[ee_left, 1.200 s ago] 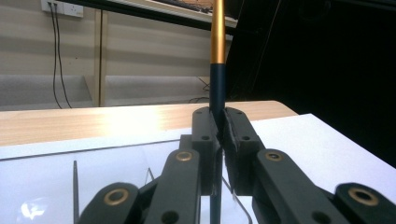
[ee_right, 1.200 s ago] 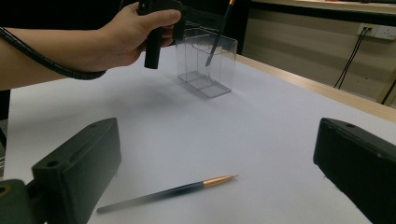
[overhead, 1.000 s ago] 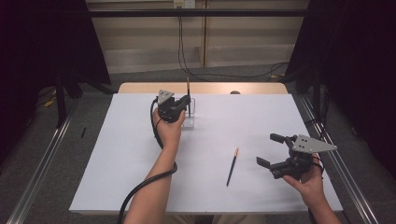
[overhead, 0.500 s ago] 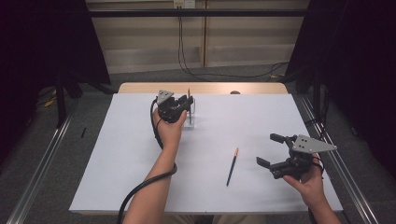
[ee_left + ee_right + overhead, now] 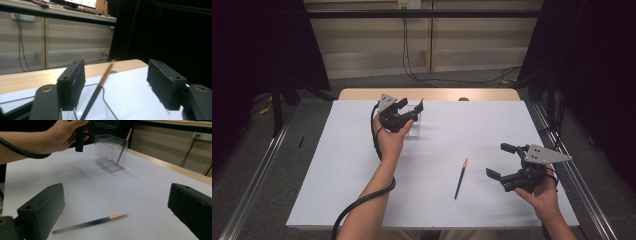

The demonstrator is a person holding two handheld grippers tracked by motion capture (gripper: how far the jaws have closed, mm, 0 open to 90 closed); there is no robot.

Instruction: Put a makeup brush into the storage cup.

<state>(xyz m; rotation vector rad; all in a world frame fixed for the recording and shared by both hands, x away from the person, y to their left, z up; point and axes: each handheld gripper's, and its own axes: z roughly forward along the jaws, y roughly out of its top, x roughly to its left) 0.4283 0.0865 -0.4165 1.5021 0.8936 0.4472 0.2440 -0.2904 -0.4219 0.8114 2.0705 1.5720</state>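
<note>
White tabletop [image 5: 362, 190], clear boxy holder [image 5: 111, 152], slim pencil [image 5: 90, 223]

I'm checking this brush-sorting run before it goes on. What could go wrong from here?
The left gripper, whose jaws have just been opening, hangs right over the clear holder; pulling away carelessly could catch the leaning brush or tip the light holder. The second brush lies flat on the white table cover; the right gripper, jaws open, may scrape the cover or roll it away.
</note>
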